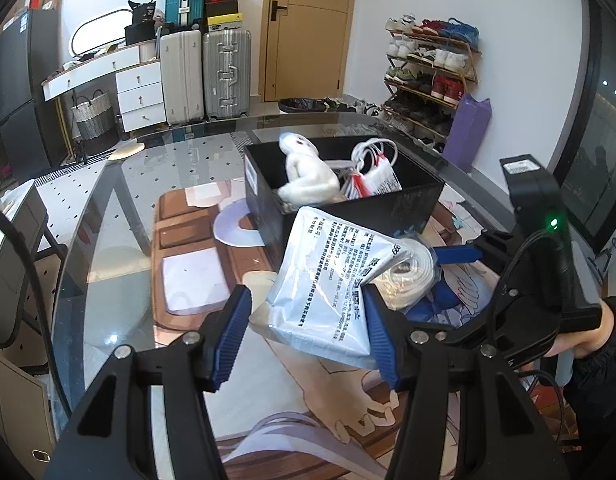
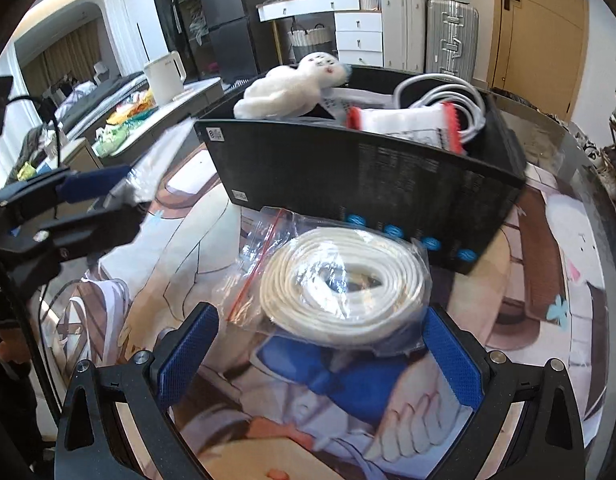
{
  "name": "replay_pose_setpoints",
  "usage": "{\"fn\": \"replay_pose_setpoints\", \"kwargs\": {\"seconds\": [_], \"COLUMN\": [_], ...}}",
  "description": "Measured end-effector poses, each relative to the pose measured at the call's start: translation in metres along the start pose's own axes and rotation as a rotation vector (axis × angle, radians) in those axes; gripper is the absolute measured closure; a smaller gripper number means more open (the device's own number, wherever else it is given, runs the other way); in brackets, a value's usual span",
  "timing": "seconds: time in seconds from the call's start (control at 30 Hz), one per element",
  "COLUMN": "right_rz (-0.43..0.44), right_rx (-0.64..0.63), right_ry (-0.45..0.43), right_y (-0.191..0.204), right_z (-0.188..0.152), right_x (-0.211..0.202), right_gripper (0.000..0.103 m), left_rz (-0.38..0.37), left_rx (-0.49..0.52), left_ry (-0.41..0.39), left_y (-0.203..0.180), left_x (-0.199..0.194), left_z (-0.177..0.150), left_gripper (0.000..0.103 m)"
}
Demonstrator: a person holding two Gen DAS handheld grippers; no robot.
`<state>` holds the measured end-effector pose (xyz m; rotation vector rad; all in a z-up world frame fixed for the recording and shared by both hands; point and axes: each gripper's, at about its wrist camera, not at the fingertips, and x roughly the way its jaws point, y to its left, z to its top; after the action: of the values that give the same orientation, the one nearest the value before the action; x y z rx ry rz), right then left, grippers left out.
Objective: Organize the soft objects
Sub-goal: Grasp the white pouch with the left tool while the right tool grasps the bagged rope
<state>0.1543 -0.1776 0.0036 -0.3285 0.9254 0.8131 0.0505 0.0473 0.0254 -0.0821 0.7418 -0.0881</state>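
1. Our left gripper (image 1: 308,332) gaped wide around a printed pouch (image 1: 328,280), not visibly clamping it.
2. Our right gripper (image 2: 320,354) stood open, straddling the bagged strap (image 2: 344,280) on the mat (image 2: 548,280).
3. A plush (image 2: 287,88) lay in the box (image 2: 368,176).

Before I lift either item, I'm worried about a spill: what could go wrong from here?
The silver pouch sits between the left gripper fingers with a gap on one side, so a grab may slip. The bagged white coil is in slick, loose plastic; the right gripper might pinch only film. The black box already holds a plush toy perched on its rim, which could get knocked out.
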Motion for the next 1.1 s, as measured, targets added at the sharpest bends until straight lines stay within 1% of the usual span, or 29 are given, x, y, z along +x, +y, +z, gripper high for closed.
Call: {"fn": "replay_pose_setpoints", "kwargs": {"seconds": [0.2, 0.33, 0.53, 0.67, 0.77, 0.83, 0.93, 0.97, 1.03, 1.1], "right_rz": [-0.027, -0.071, -0.083, -0.075, -0.067, -0.062, -0.063, -0.063, -0.063, -0.063], "right_rx": [0.003, -0.016, -0.027, -0.038, -0.048, -0.053, -0.056, -0.058, -0.061, -0.063], "right_ry": [0.018, 0.028, 0.049, 0.057, 0.043, 0.033, 0.026, 0.023, 0.015, 0.006], "right_y": [0.007, 0.01, 0.013, 0.013, 0.016, 0.015, 0.013, 0.012, 0.012, 0.011], "right_z": [0.007, 0.01, 0.013, 0.017, 0.019, 0.017, 0.015, 0.013, 0.01, 0.007], "right_x": [0.008, 0.013, 0.016, 0.017, 0.016, 0.01, 0.006, 0.004, 0.0, -0.002], "right_gripper": [0.001, 0.001, 0.001, 0.001, 0.009, 0.023, 0.034, 0.036, 0.042, 0.044], "left_rz": [0.008, 0.015, 0.017, 0.019, 0.018, 0.019, 0.019, 0.018, 0.019, 0.019], "left_rx": [-0.03, -0.044, -0.05, -0.05, -0.05, -0.049, -0.046, -0.044, -0.04, -0.04], "left_ry": [-0.013, -0.013, -0.013, -0.013, -0.015, -0.016, -0.017, -0.019, -0.024, -0.028], "left_y": [0.012, 0.015, 0.017, 0.018, 0.018, 0.019, 0.017, 0.017, 0.016, 0.014], "left_x": [-0.006, -0.006, -0.006, -0.006, -0.006, -0.005, -0.006, -0.006, -0.007, -0.009], "left_z": [-0.001, -0.002, -0.001, -0.002, -0.001, -0.001, -0.001, -0.001, 0.0, 0.0], "left_gripper": [0.048, 0.048, 0.048, 0.048, 0.048, 0.048, 0.048, 0.048, 0.048, 0.048]}}
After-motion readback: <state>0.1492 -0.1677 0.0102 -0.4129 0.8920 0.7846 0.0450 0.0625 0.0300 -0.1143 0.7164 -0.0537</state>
